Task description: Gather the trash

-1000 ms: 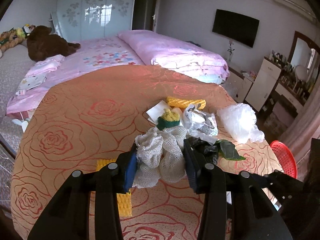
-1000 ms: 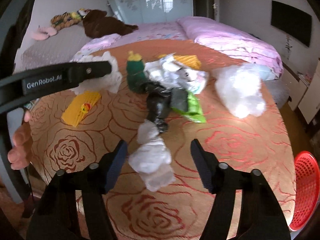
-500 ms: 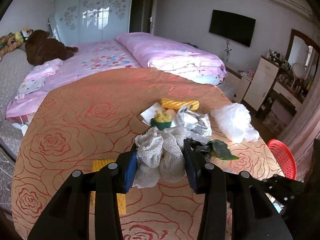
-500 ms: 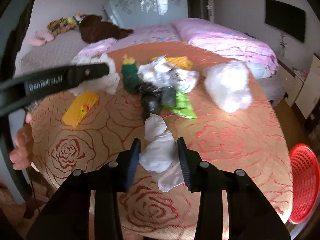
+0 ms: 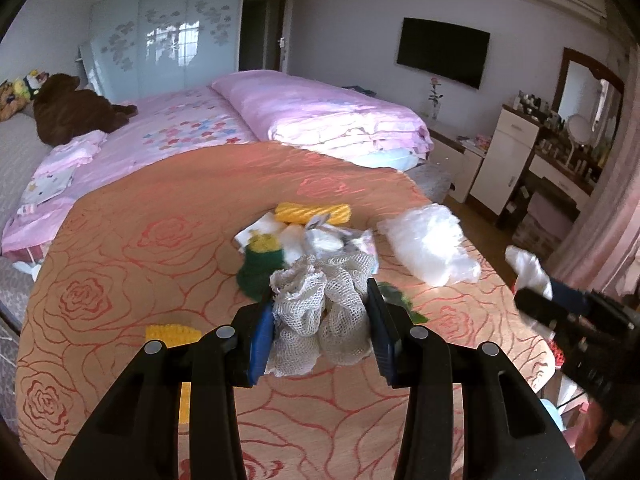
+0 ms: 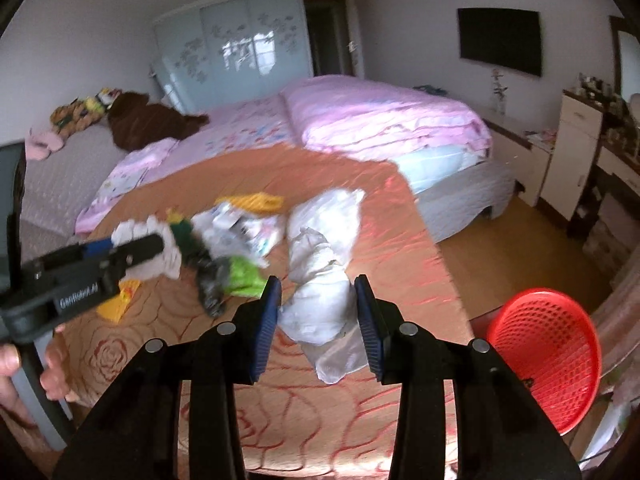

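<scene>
Covering the table, rose-patterned orange cloth point(image 5: 168, 248), pink bed point(image 5: 320, 112) beyond, wall-mounted television point(image 5: 442, 56)

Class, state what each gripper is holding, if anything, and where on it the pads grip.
Left gripper: white mesh cloth, squeezed at its bunched middle. Right gripper: crumpled white plastic bag, squeezed across its middle.

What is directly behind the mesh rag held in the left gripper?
Behind the mesh rag sit a green-and-yellow knitted piece and crumpled wrappers; the rag hides whatever lies lower.

Trash pile point(image 5: 316, 236) on table point(image 5: 160, 208)
</scene>
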A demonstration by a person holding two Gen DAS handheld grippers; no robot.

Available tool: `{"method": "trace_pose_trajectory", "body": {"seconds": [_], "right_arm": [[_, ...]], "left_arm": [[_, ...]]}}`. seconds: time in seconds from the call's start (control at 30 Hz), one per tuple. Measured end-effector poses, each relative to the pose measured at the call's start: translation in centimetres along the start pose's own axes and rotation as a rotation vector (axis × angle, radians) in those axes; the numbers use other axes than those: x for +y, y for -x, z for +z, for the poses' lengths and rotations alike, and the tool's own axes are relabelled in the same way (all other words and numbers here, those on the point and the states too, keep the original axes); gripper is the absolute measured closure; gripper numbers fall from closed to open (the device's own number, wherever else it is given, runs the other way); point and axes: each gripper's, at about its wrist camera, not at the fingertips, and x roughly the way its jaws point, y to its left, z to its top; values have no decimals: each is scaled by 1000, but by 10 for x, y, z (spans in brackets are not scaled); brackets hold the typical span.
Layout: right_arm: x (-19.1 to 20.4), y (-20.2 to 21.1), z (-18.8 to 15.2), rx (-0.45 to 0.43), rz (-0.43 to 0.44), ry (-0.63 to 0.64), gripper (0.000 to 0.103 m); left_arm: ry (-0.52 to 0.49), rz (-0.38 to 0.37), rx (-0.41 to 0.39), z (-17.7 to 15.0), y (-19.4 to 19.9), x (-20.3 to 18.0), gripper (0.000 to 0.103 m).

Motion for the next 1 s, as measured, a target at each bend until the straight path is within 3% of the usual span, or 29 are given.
{"method": "trace_pose_trajectory", "body": {"seconds": [0.47,1.0], "right_arm": [[-55,38,19,-106,-92,-104,66],[-128,79,7,-163,-213,-225,66]], "left_arm": [[-110,-87,-17,17,-3,-70,63],[-266,-211,-9,26,-13,-169,63]]}}
